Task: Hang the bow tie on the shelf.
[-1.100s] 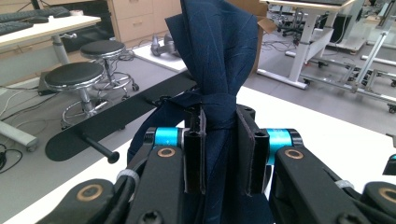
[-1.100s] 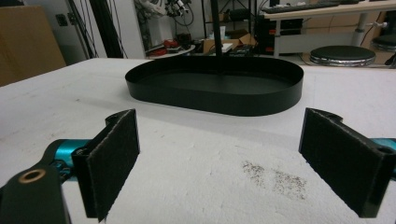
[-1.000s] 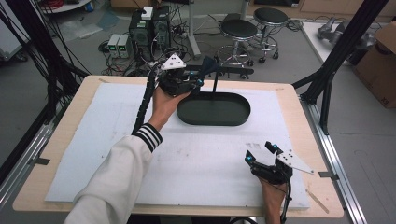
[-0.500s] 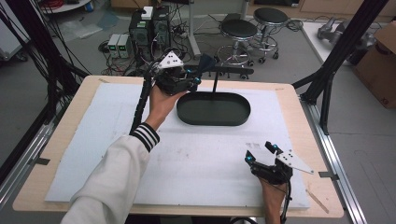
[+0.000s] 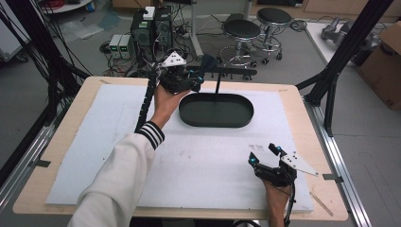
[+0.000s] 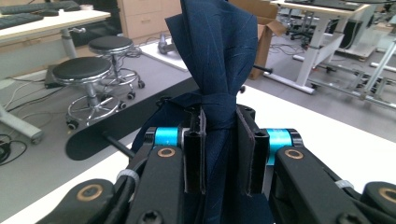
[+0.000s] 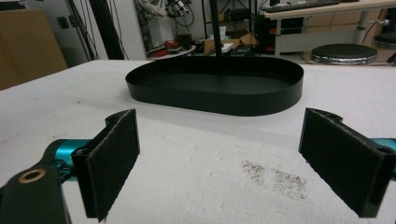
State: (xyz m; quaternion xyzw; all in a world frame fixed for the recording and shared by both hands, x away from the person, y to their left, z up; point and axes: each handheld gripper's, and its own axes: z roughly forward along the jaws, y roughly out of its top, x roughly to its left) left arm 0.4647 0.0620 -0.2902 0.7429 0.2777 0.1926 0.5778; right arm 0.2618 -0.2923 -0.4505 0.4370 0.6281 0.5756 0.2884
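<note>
Holding: the left gripper [image 6: 219, 149] is clamped on a bunched navy cloth [image 6: 217, 60], the jaws pinching the fabric below a knot-like gather.
Cloth position: lifted off the table at the far edge, just left of the black oval tray [image 5: 216, 109] and near the thin black post [image 5: 218, 82] rising at the tray's far side.
Right gripper: the right gripper [image 7: 229, 158] rests low on the white mat [image 5: 198, 161], jaws spread wide, nothing between them, well apart from the tray.
Risk one: the grip sits on a narrow gather, so a quick swing could likely let folds slip free and drop outside the tray.
Risk two: hanging fabric may snag the post or the horizontal bar and tip the stand.
Risk three: loose cloth may drape over the tray rim instead of landing inside.
Count: one cloth, one tray, one post, two grippers, two stools [image 5: 257, 23] behind the table.
</note>
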